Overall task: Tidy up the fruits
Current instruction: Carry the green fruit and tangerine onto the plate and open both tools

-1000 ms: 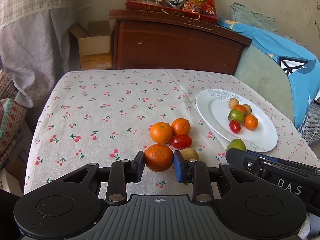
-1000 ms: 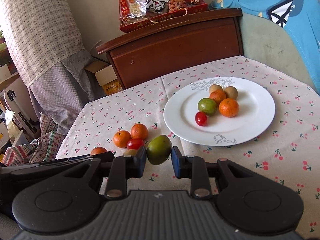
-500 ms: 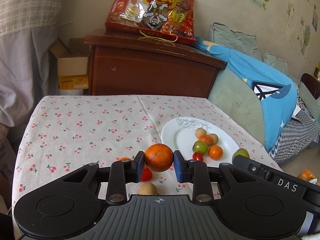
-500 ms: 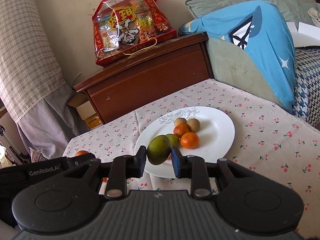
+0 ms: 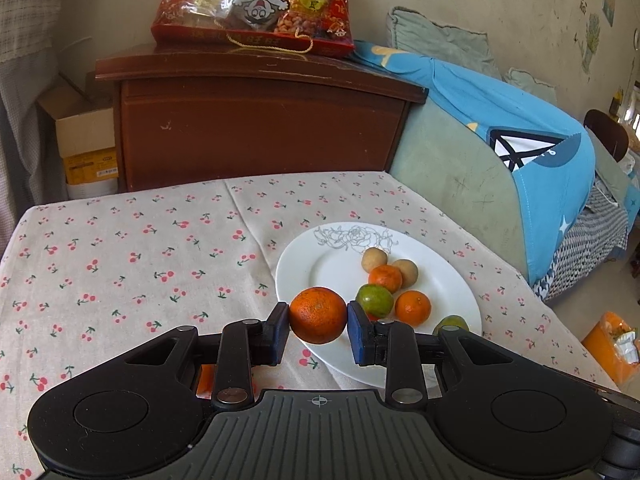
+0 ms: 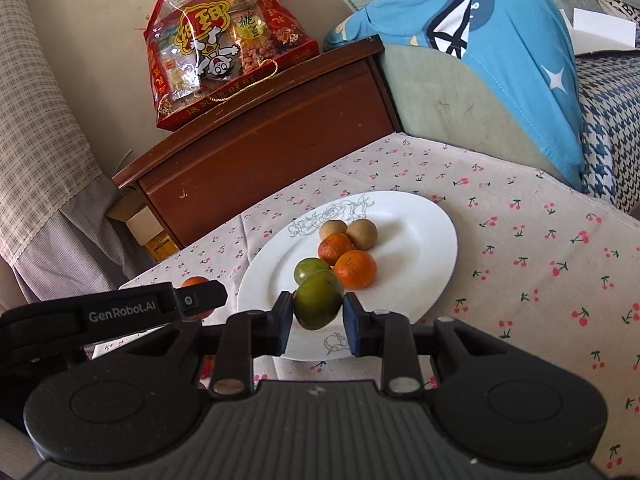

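In front of you the table (image 5: pixel 120 264) with its cherry-print cloth carries a white plate (image 5: pixel 328 264), and both your grippers hang over the plate's near edge. Your left gripper (image 5: pixel 318 316) is clamped on an orange (image 5: pixel 318 314), pads on its two sides at the widest part, the fruit clear of the cloth. Your right gripper (image 6: pixel 318 306) is clenched the same way on a green fruit (image 6: pixel 319 304), possibly a lime or an unripe mandarin; it's hard to tell. On the plate sit two small oranges, another green fruit (image 6: pixel 310 270) and two little brown fruits (image 6: pixel 362 234), bunched and touching. Judge both held fruits as light, round and a bit yielding, with smooth skin that can roll once let go, so keep the hold across the middle, don't squeeze harder, and set each down low in a bare patch of plate.
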A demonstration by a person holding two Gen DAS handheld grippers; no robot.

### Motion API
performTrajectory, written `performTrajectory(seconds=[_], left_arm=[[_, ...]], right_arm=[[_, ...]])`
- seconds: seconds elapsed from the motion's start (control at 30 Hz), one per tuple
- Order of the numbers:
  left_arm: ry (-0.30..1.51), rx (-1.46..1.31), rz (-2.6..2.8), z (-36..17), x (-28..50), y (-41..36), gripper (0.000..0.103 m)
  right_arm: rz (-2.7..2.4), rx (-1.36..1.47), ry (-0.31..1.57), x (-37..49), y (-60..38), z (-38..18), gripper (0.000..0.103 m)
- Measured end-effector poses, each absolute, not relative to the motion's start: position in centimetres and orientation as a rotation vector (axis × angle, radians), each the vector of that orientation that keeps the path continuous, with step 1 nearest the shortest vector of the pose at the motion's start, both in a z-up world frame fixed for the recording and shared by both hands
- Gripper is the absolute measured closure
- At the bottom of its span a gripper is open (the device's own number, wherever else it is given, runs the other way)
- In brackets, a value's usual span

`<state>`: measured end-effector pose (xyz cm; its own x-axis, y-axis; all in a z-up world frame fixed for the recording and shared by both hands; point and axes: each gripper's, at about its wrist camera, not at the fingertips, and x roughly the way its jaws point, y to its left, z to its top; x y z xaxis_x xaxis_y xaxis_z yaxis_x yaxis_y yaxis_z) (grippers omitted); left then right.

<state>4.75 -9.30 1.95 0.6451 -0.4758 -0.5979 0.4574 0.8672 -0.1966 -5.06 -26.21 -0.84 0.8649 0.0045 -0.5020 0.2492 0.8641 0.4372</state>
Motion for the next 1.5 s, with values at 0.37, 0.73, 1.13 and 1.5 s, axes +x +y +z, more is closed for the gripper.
performTrajectory(seconds=[0.37,0.73,1.13,1.5], left_arm=[[0.735,-0.038,-0.52,0.1,7.5,-10.8,0.075],[0.715,-0.028,-0.524,0.1,8.6,-12.1,0.068],[0.658,-0.077,-0.476,3.0,7.6,-9.8,0.039],[0.67,-0.097,-0.43,3.9,4.9,-6.3,0.038]], right_arm=[[-0.152,0.549,0.54,-3.7,-26.5,-2.1,0.076],[-0.168,0.559,0.515,-3.3,-26.5,-1.9,0.073],[-0.141,0.513,0.526,-3.6,-25.5,-1.2,0.06],[-0.083,0.455,0.56,-4.6,-23.5,-0.9,0.054]])
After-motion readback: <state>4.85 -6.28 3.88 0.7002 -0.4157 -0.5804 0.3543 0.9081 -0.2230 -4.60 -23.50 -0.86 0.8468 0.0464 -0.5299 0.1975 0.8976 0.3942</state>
